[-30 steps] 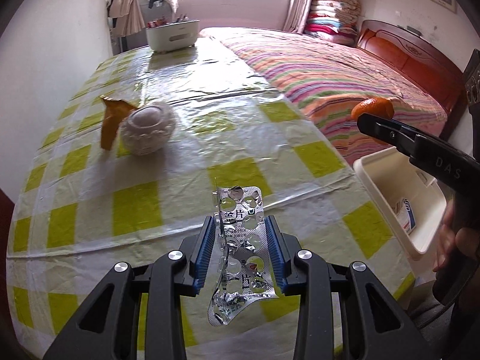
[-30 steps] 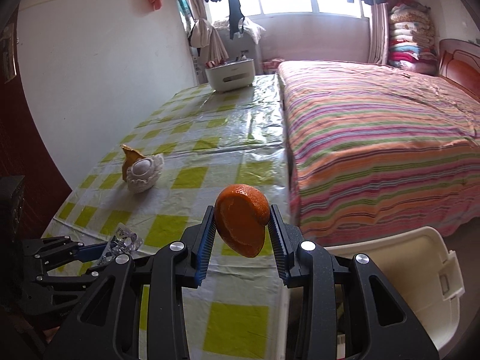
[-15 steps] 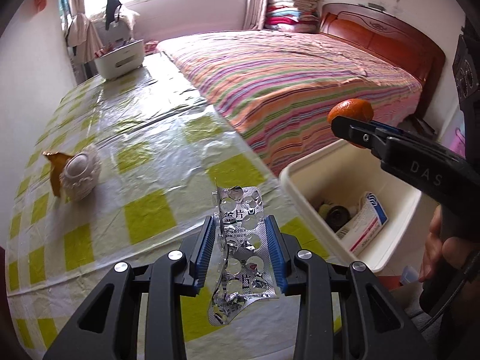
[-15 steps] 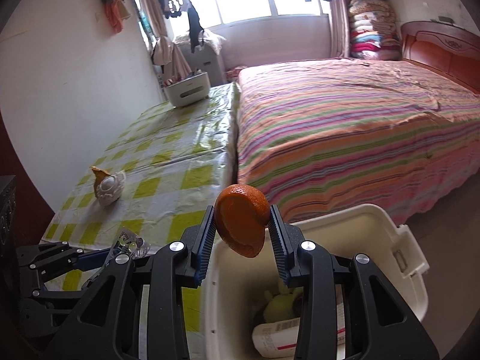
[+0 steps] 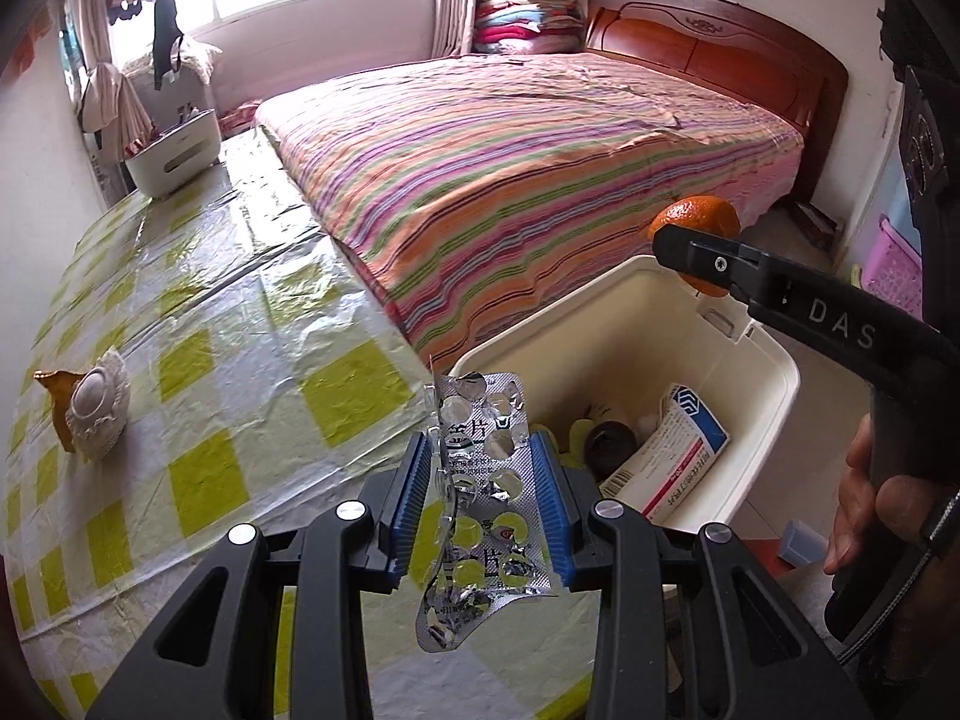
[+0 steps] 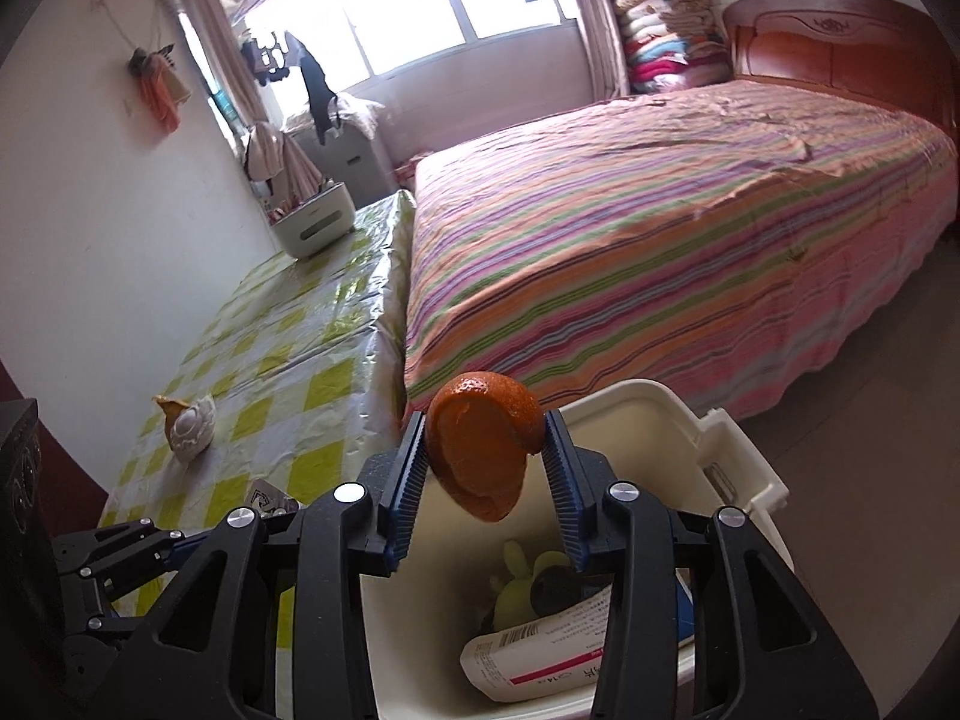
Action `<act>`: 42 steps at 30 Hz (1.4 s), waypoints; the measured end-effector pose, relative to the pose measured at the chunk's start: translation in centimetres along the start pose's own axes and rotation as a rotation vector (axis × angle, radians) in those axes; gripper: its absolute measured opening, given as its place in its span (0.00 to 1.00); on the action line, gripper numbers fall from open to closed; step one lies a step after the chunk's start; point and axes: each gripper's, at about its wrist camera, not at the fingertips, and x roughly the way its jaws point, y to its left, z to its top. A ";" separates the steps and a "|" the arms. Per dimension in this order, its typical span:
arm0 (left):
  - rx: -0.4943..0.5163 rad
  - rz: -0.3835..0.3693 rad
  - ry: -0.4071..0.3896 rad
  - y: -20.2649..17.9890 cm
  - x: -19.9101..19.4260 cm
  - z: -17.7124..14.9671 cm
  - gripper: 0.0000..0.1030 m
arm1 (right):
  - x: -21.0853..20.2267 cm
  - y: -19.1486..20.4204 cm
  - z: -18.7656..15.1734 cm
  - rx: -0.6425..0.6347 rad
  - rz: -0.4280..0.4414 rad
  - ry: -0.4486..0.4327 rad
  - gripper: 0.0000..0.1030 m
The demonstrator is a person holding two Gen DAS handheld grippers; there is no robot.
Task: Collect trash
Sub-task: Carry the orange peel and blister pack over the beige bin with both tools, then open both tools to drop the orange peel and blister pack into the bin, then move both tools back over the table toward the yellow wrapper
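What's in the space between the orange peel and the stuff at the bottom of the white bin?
Nothing but air. In the right wrist view the orange peel hangs above the open white bin, with the medicine box and green toy below.

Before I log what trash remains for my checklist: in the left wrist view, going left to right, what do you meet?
Foam fruit net on the table → empty blister pack in the left gripper → medicine box in the white bin → orange peel between the right gripper's fingers.
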 end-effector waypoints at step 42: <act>0.102 -0.014 -0.005 -3.5 1.9 2.3 0.68 | -6.8 -5.0 0.9 0.311 0.034 -0.416 0.74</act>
